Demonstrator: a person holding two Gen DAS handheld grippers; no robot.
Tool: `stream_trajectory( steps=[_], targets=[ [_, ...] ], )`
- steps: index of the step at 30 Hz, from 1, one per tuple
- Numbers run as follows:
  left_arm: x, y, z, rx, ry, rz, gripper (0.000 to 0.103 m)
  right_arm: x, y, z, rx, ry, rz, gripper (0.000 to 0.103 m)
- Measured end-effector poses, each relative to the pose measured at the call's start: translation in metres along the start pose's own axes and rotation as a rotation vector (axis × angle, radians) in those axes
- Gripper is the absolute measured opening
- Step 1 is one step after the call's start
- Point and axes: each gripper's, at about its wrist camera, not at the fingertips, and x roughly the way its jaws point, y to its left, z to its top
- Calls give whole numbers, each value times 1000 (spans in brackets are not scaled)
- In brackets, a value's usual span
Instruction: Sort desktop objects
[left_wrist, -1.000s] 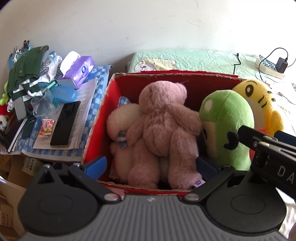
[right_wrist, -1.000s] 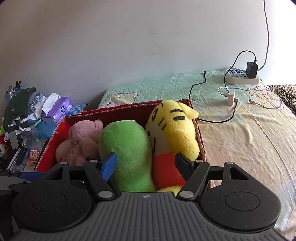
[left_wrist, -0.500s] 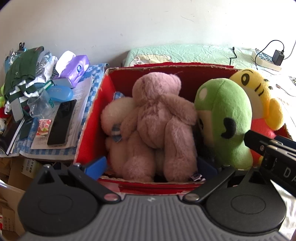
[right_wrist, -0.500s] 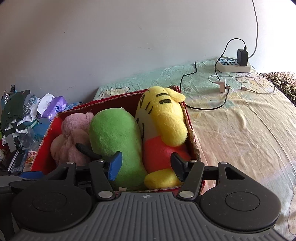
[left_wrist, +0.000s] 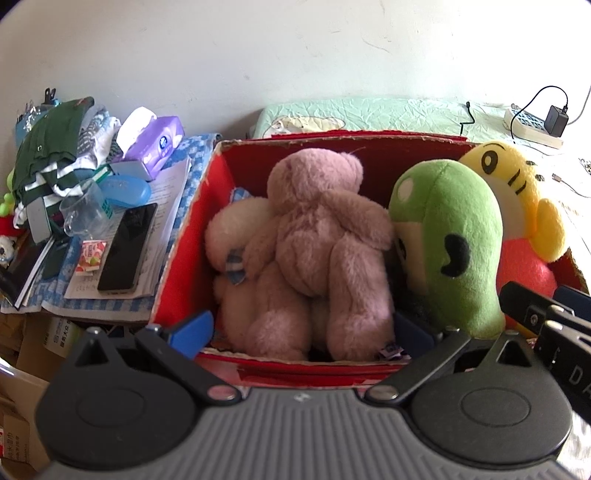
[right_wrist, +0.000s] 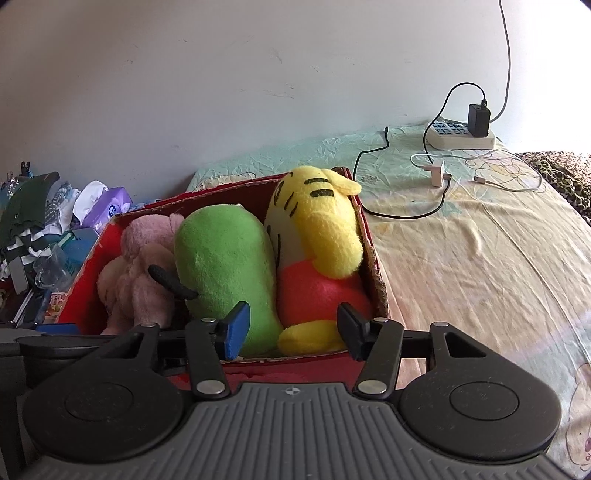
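The box (left_wrist: 184, 236) holds all 4 toys, long axes upright, the yellow toy (right_wrist: 317, 236) at its right edge straight ahead of my right gripper (right_wrist: 291, 328), both grippers spread and empty.

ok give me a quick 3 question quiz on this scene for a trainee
1. True or false: the pink bear lies inside the red box.
2. Which toy sits between the pink bear and the yellow toy? A) a blue toy B) the green toy C) a white toy
3. Fill in: the phone lies on papers, ____ the red box.

Key
1. True
2. B
3. outside; it lies beside the box wall. Both the left tongs and the right tongs stand open at the box's near edge, holding nothing.
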Motion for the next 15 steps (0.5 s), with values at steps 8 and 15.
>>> stream_trajectory(
  steps=[8,15],
  targets=[
    [-2,3,-5,-3,-32,-15,103,4,1,3,-17,22,-19,55],
    [-1,3,-7,-6,-51,-15,103,7,0,3,-37,37,-30,54]
  ],
)
